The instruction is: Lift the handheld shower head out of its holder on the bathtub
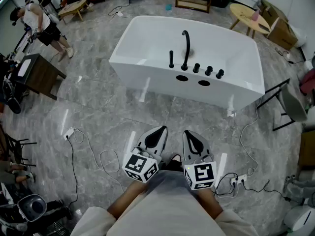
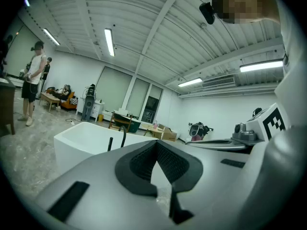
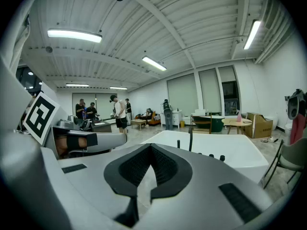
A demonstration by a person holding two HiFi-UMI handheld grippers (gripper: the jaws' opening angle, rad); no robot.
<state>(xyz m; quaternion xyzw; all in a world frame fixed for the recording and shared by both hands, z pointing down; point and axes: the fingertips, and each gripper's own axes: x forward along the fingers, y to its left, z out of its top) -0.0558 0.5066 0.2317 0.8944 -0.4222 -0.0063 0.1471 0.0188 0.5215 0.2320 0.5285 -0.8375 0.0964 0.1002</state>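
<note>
A white bathtub [image 1: 147, 77] stands on the grey marble floor some way ahead of me. On its near rim a slim black handheld shower head [image 1: 171, 59] stands upright in its holder, left of the tall curved black spout [image 1: 186, 48] and a row of black knobs [image 1: 208, 71]. My left gripper [image 1: 162, 129] and right gripper [image 1: 189, 132] are side by side close to my body, well short of the tub, both shut with nothing between the jaws. The left gripper view shows the left gripper [image 2: 156, 143] and the shower head [image 2: 110, 143]; the right gripper view shows the right gripper [image 3: 152, 147] and the shower head [image 3: 178, 143].
Cables and a power strip [image 1: 69, 132] lie on the floor at the left, with another strip [image 1: 241, 178] at the right. A dark desk [image 1: 42, 75] and a person [image 1: 42, 26] are at the far left. A black folding frame [image 1: 278, 102] stands right of the tub and a round table [image 1: 248, 14] behind it.
</note>
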